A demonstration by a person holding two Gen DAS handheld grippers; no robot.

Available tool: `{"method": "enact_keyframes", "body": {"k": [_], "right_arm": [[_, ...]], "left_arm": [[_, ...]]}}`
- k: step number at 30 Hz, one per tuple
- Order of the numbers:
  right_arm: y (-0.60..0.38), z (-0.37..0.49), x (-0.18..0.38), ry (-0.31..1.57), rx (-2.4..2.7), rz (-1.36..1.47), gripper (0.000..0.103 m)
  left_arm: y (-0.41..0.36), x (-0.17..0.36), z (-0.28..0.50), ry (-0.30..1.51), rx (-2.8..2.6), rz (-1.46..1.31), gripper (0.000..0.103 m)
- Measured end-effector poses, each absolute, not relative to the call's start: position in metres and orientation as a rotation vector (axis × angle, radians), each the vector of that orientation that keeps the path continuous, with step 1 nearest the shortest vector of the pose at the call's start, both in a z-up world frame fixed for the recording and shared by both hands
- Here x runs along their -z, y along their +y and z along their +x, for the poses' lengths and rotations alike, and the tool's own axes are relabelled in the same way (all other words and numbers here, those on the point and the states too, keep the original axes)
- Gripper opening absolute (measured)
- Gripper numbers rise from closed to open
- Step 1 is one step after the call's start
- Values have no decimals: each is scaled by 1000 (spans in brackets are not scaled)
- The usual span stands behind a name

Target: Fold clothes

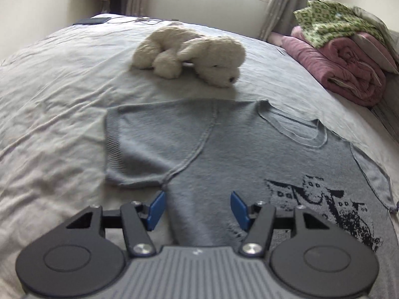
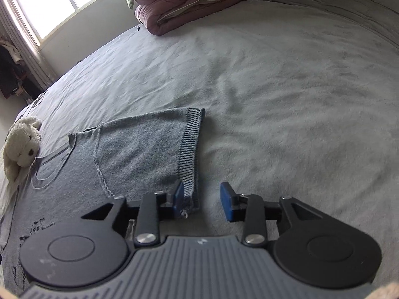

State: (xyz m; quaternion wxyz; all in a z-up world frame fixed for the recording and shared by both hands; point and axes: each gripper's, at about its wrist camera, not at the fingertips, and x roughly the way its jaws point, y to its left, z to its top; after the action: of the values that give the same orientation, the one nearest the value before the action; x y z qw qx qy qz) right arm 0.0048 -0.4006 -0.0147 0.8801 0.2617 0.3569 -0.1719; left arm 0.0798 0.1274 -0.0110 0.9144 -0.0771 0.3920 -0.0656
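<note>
A grey knit sweater [image 1: 224, 149] with a dark cat picture [image 1: 321, 204] lies face up on the bed, one short sleeve [image 1: 139, 144] spread to the left. My left gripper [image 1: 198, 208] hovers open over the sweater's side just below that sleeve's armpit, nothing between its blue pads. In the right wrist view the other sleeve [image 2: 139, 149] lies flat with its ribbed cuff [image 2: 190, 149] toward me. My right gripper [image 2: 203, 200] is open at the cuff's near corner. That corner rests against the left pad [image 2: 179, 195]; the right pad stands clear of it.
A white plush dog [image 1: 194, 54] [image 2: 21, 144] lies just beyond the sweater's collar. A rolled pink quilt [image 1: 349, 67] [image 2: 184, 0] with a green patterned cloth [image 1: 329, 22] on it sits at the bed's far right. Wrinkled grey sheet [image 2: 299, 99] spreads around.
</note>
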Motion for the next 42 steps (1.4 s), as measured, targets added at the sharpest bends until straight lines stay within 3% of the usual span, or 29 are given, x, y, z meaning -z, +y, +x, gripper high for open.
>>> {"method": "enact_keyframes", "body": {"k": [12, 17, 24, 34, 38, 42], "right_arm": [[-340, -27, -10, 730, 209, 586, 41], [-314, -42, -19, 705, 145, 565, 46], [-299, -75, -15, 710, 123, 560, 47], [-288, -163, 0, 810, 154, 553, 48], [-278, -203, 20, 829, 159, 600, 48], [-261, -233, 27, 774, 160, 603, 48]], "left_arm": [[185, 28, 46, 848, 104, -333, 57], [181, 26, 21, 918, 180, -311, 42], [166, 32, -31, 1032, 285, -225, 34], [158, 35, -90, 1050, 305, -154, 22], [159, 36, -105, 1029, 298, -157, 7], [163, 33, -120, 994, 272, -201, 3]]}}
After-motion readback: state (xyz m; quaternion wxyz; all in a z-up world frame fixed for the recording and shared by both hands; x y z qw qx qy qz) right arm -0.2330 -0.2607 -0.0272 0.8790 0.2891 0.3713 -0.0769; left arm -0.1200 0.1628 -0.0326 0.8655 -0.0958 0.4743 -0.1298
